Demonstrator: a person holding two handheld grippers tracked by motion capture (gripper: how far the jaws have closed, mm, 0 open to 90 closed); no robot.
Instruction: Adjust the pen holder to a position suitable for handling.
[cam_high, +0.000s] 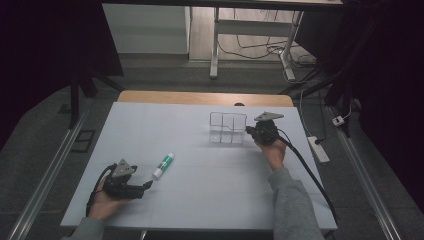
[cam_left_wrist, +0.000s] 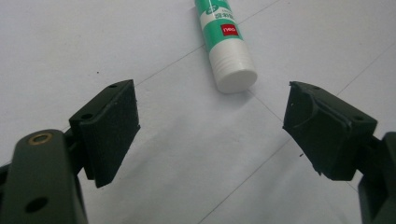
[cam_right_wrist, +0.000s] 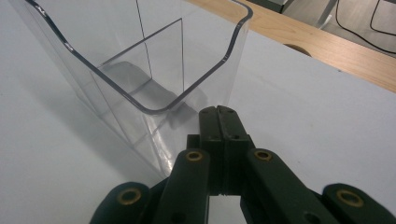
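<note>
A green and white glue stick lies on the white table cover, its white cap pointing toward my left gripper. In the left gripper view that gripper stands open just short of the cap, with nothing between its pads. A clear plastic organizer with inner dividers stands upright at the table's far middle. My right gripper is at its right side. In the right gripper view the jaws are shut together with nothing between them, tips right at the organizer's near corner wall.
The white cover lies over a wooden table whose far edge shows bare. A power strip and cables lie on the floor at the right. Desk legs stand beyond the table.
</note>
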